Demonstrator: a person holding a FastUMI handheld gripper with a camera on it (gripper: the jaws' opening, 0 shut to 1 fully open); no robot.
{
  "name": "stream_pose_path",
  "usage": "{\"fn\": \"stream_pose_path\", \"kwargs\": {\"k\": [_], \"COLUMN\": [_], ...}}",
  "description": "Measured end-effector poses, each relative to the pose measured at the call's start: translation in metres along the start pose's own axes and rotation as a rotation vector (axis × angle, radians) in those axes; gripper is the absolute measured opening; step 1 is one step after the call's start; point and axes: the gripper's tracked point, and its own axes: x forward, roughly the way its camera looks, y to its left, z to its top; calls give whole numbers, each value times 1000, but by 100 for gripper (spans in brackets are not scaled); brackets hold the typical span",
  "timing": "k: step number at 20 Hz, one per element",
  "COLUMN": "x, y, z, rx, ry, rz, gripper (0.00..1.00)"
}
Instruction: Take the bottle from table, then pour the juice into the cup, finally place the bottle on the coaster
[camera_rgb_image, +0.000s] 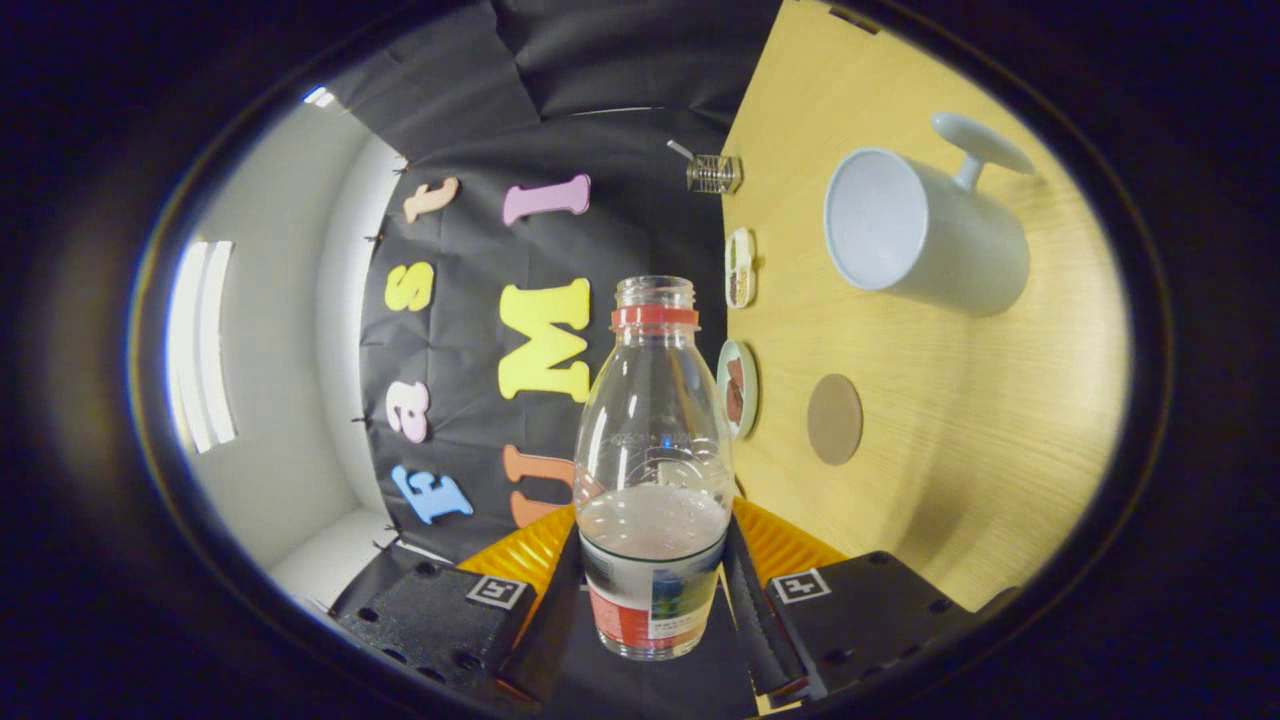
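The gripper (652, 590) squeezes the open bottle (652, 470) between both fingers, tipped sideways, with the cup (925, 235) and coaster (834, 419) on the table (1000, 450) beyond.

tongs (653, 590) rolled sideways, fingers clamped inward

gripper view | rides tongs (652, 590) | faces forward, rolled sideways | close

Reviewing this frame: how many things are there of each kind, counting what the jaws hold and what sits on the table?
Bottle, uncapped, gripped between the jaws of the gripper: 1
Mug: 1
Coaster: 1
Small dishes with contents: 2
Small clear glass item at the far table edge: 1
Total: 6
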Motion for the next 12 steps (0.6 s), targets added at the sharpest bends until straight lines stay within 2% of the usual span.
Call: {"fn": "stream_pose_path", "kwargs": {"k": [7,12], "x": [-7,-5], "y": [2,5], "z": [12,11], "rx": [175,188], "ry": [-35,-21], "rz": [39,48], "gripper": [74,74]}}
